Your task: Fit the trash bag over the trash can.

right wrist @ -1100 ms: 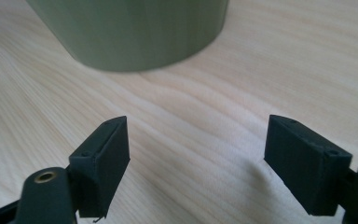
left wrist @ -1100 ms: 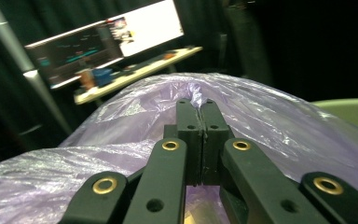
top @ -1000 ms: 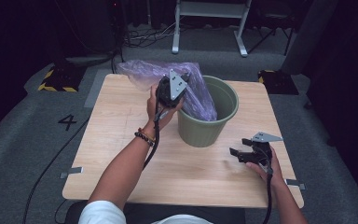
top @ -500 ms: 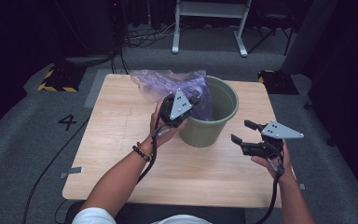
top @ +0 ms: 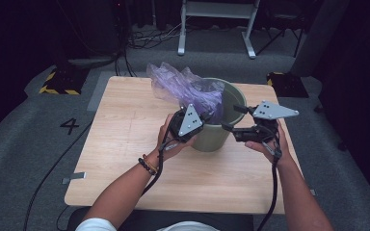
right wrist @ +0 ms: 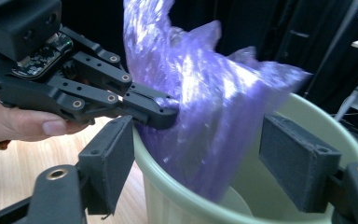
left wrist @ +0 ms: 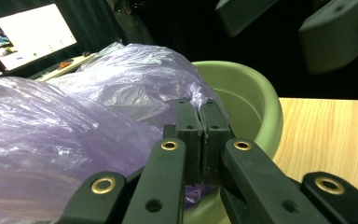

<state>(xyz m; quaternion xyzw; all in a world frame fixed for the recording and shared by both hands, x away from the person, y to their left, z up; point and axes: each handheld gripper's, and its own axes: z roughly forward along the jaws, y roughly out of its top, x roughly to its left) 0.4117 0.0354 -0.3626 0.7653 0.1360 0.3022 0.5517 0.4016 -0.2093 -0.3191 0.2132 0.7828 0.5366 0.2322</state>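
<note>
Low in the high view, two forearms rise from the bottom edge. At frame centre the left gripper (top: 203, 117) has its jaws pressed together, pinching the purple bag (top: 192, 89) at the near rim of the green bin (top: 231, 98). Just right of it, the right gripper (top: 233, 119) is spread wide, jaws either side of the bin's rim, gripping nothing. The bag spills from the bin toward the upper left over the table (top: 120, 125). Beyond, a white stand (top: 217, 24).
</note>
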